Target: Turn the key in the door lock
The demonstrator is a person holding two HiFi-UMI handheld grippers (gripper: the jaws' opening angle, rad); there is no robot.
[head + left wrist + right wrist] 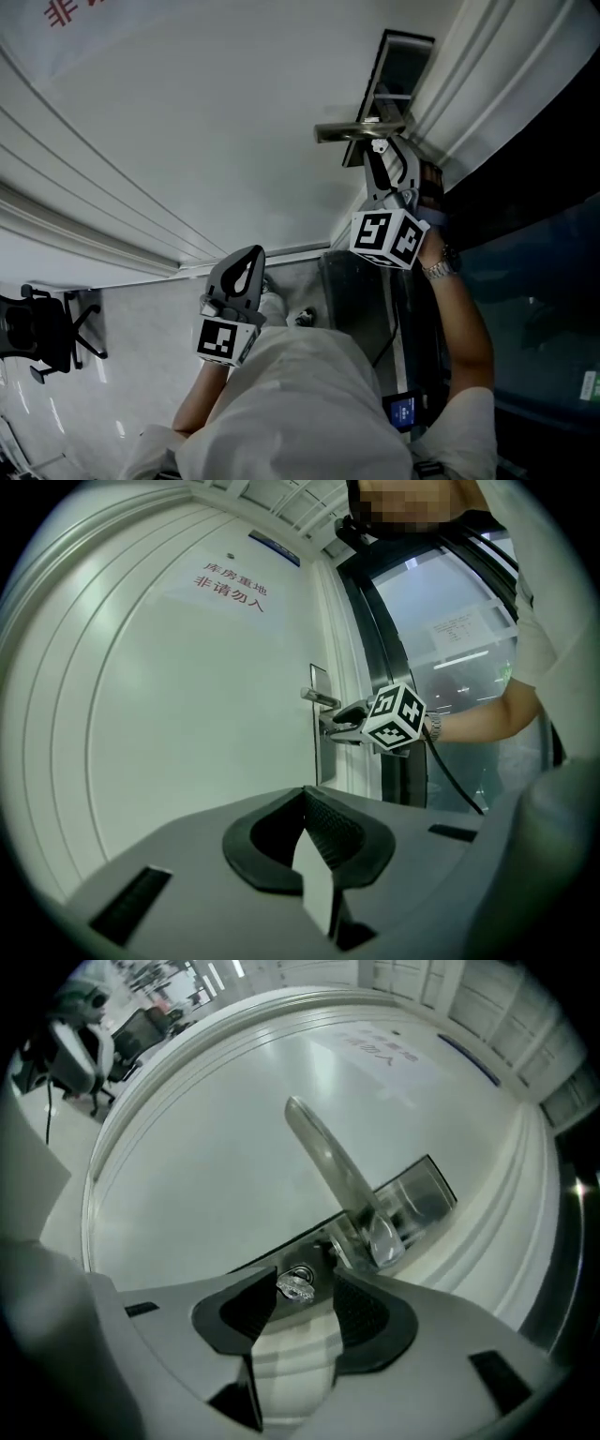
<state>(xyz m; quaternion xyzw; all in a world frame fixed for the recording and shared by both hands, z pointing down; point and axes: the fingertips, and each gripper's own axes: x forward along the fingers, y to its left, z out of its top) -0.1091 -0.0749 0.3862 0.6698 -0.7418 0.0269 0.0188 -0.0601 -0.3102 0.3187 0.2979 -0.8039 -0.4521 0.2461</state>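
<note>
A white short-sleeved shirt (309,403) is worn, seen at the lower centre of the head view, and a silver metal watch (438,269) at centre right. The left gripper (253,253) and right gripper (382,155) are moulded in grey and lined with dark ribbed pads (367,1321). Each is fitted with a white cube (388,237) printed with black square markers. A black cable (452,769) is attached behind the right one.

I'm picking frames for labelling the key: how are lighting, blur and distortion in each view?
Head view: dim, grey. Left gripper view: strong fisheye bows the door; red lettering is legible. Right gripper view: fisheye too; the key glints, slightly soft; the door handle catches glare.
</note>
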